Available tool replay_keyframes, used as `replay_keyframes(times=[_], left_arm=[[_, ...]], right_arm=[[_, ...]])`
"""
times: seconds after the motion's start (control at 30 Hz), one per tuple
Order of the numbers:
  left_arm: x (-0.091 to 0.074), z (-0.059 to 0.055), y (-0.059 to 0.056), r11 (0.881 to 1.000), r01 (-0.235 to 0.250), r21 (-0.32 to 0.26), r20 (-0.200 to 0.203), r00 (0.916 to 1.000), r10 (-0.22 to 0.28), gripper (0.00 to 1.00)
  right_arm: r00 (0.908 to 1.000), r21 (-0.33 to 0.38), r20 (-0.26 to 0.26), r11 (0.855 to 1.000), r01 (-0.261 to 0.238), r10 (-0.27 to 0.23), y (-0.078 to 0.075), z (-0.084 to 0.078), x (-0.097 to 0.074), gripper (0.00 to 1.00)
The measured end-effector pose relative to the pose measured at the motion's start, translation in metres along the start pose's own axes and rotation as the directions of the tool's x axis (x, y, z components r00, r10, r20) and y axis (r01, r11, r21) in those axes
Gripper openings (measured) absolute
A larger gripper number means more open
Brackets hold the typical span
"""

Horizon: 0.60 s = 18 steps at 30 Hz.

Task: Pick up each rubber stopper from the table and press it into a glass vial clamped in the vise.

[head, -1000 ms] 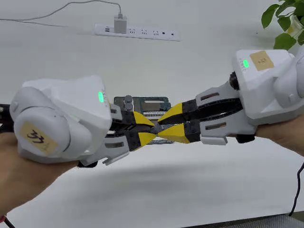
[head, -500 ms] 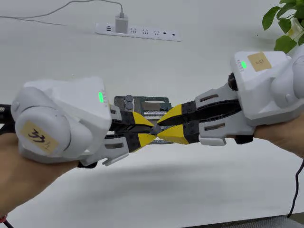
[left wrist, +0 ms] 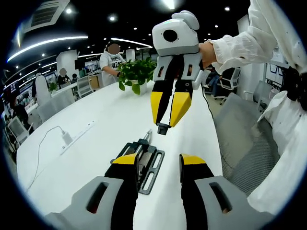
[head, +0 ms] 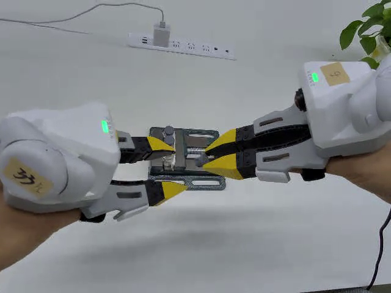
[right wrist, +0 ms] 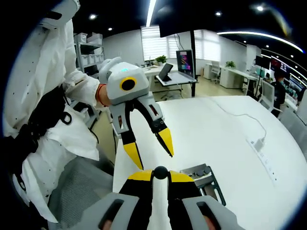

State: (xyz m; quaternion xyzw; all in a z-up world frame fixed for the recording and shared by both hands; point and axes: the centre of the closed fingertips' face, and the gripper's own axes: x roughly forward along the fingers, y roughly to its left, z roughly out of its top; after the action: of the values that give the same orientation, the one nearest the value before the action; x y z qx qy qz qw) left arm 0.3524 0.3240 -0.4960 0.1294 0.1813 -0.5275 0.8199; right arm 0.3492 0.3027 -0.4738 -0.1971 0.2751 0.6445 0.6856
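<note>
Vise [head: 194,181] on the table [head: 214,244] between left gripper [head: 178,168] and right gripper [head: 203,162] (power strip [head: 183,46] behind, plant [head: 366,33] far right).

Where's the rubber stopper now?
The rubber stopper is pinched at the tips of the right tool, hovering over the vise at the head view's centre, facing the open left tool.

White rounded-plastic L gripper [head: 177,166] & R gripper [head: 206,159]: green LED [head: 105,127] ea., tan stickers [head: 27,178] w/ handwritten nos. Black slotted jaw arms, yellow tips. White dotted long sleeves [left wrist: 249,33]; black straps [right wrist: 41,122]; thin black cable [head: 382,244].
</note>
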Motion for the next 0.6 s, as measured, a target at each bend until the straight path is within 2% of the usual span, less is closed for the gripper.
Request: replay_keyframes(times=[0.07, 0.2, 0.3, 0.37, 0.6], left_arm=[[-0.004, -0.004, 0.005, 1.0, -0.015, -0.021, 0.013, 0.9998, 0.016, 0.38], [-0.008, -0.01, 0.009, 1.0, -0.021, -0.018, 0.036, 0.9991, 0.021, 0.53], [-0.011, -0.017, 0.011, 0.999, -0.02, -0.035, 0.047, 0.9986, 0.022, 0.59], [-0.015, -0.02, 0.015, 0.999, -0.035, -0.02, 0.064, 0.9973, 0.036, 0.63], [-0.023, -0.036, 0.026, 0.998, -0.039, -0.051, 0.077, 0.9961, 0.043, 0.81]], right_arm=[[0.9999, 0.005, -0.007, 1.0, 0.012, -0.012, -0.005, 0.001, 0.002, 0.06], [0.999, 0.014, -0.032, 0.999, 0.031, -0.03, -0.015, 0.003, 0.007, 0.06], [0.9982, 0.023, -0.05, 0.999, 0.034, -0.033, -0.021, 0.004, 0.011, 0.06], [0.997, 0.028, -0.068, 0.999, 0.038, -0.036, -0.027, 0.002, 0.015, 0.06], [0.9867, 0.019, -0.158, 0.999, 0.043, -0.039, -0.044, -0.002, 0.033, 0.06]])
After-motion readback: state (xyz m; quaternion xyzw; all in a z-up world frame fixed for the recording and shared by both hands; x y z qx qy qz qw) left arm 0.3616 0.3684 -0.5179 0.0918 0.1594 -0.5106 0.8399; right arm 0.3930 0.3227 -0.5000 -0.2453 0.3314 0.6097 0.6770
